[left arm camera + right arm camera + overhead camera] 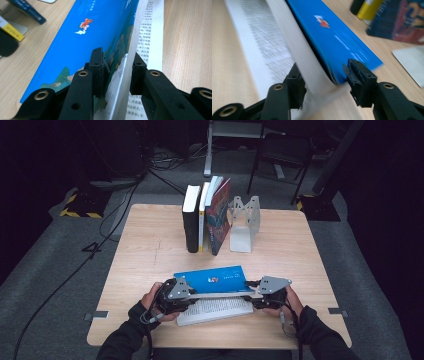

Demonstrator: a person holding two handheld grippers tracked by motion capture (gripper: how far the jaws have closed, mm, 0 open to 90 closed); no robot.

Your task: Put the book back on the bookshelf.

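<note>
High view: the blue book [215, 279] lies open near the front edge of the table [150, 245], its cover tilted up and its white pages [215, 309] spread toward the person; the left gripper [192, 294] is at its left end, the right gripper [250, 292] at its right end, each in a hand; farther back a row of upright books [205, 217] stands beside a grey bookend [244, 222]

Left gripper view: the jaws straddle the raised block of cover and leaves; the left pad lies against the blue cover [82, 32], the right one behind the printed page [150, 30]; the gripper grasps the book [117, 72]

Right gripper view: the picture is blurred; the book edge [317, 67] stands between the jaws, the right pad just off the cover corner, a gap showing, so the gripper looks released around it; the dark book [399, 17] and bookend plate [412, 60] lie beyond
</note>
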